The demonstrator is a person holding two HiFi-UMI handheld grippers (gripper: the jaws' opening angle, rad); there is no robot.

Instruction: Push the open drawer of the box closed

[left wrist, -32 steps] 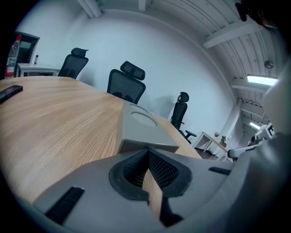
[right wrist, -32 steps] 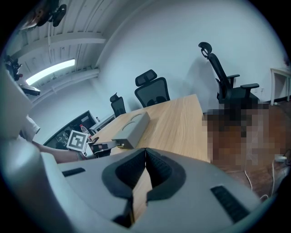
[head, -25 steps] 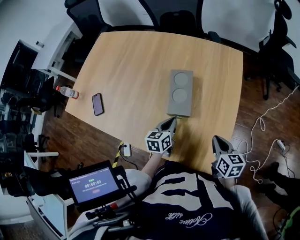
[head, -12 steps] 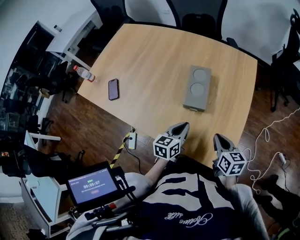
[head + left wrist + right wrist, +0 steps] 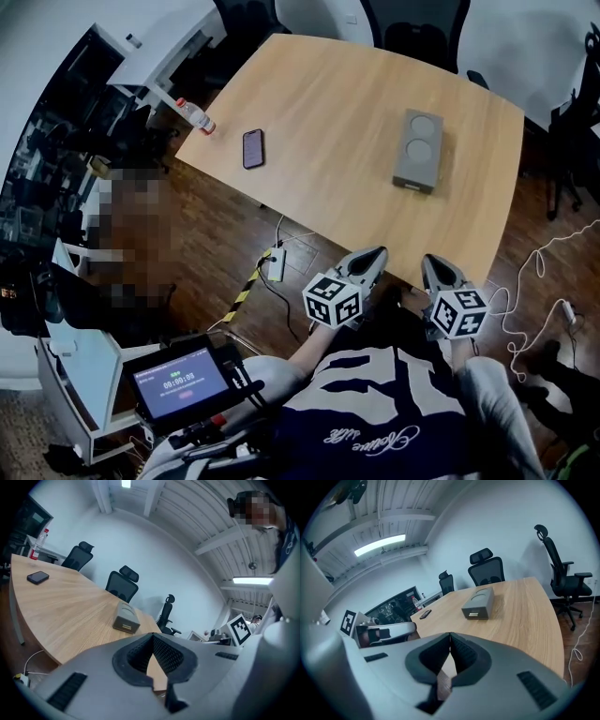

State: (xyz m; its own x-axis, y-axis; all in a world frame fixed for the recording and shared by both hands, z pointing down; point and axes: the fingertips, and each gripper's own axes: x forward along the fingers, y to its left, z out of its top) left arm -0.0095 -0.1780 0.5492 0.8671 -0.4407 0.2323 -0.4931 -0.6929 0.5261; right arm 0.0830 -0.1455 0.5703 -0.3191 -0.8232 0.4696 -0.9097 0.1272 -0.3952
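The grey box (image 5: 417, 150) lies on the wooden table (image 5: 319, 103), with two round recesses on its top. Its drawer end faces me and looks flush with the body in the left gripper view (image 5: 124, 627) and the right gripper view (image 5: 472, 615). My left gripper (image 5: 374, 254) and right gripper (image 5: 429, 262) are side by side at the table's near edge, well short of the box. Both are shut on nothing, jaws meeting at the tip (image 5: 152, 635) (image 5: 450, 634).
A black phone (image 5: 253, 148) and a plastic bottle (image 5: 192, 115) lie towards the table's left end. Office chairs (image 5: 412, 33) stand on the far side. A power strip (image 5: 277, 264) and white cables (image 5: 530, 281) are on the floor. A small timer screen (image 5: 178, 382) is at my lower left.
Both grippers have drawn back from the box to the table's near edge; a second ago the left gripper's tip was at the box's drawer end. The head view has pulled back too.
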